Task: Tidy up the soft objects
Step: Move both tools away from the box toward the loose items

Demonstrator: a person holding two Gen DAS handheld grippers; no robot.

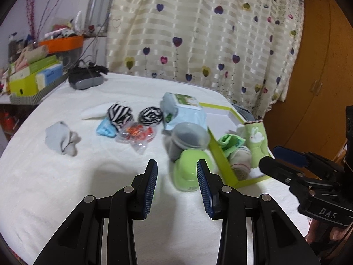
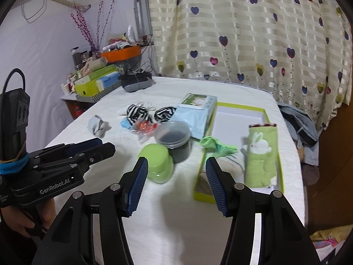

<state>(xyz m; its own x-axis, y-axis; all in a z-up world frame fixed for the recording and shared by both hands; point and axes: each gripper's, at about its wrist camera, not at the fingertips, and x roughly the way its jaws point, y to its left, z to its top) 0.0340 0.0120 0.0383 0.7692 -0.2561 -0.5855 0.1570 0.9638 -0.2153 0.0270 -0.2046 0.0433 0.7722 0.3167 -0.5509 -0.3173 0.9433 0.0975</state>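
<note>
On the white-covered table lie two striped black-and-white sock balls (image 1: 120, 113) (image 2: 164, 113), a pale grey sock (image 1: 61, 140) (image 2: 98, 125), a blue wipes pack (image 1: 184, 110) (image 2: 196, 112) and a crinkly orange-printed bag (image 1: 138, 133). A green-rimmed box (image 2: 268, 114) holds a green rabbit cloth (image 2: 262, 159) (image 1: 257, 141), a green sock (image 2: 217, 145) and a rolled pale sock (image 1: 240, 161). My left gripper (image 1: 176, 172) is open and empty above the table, just before a green jar (image 1: 192, 170). My right gripper (image 2: 175, 165) is open and empty, near the box's front corner.
A lidded dark jar (image 2: 174, 138) stands behind the green jar (image 2: 157, 165). A black and grey device (image 1: 86, 78) lies at the table's far left. Cluttered shelves with boxes (image 1: 33, 75) stand to the left. A heart-patterned curtain (image 1: 209, 33) hangs behind; a wooden wardrobe (image 1: 317, 77) is right.
</note>
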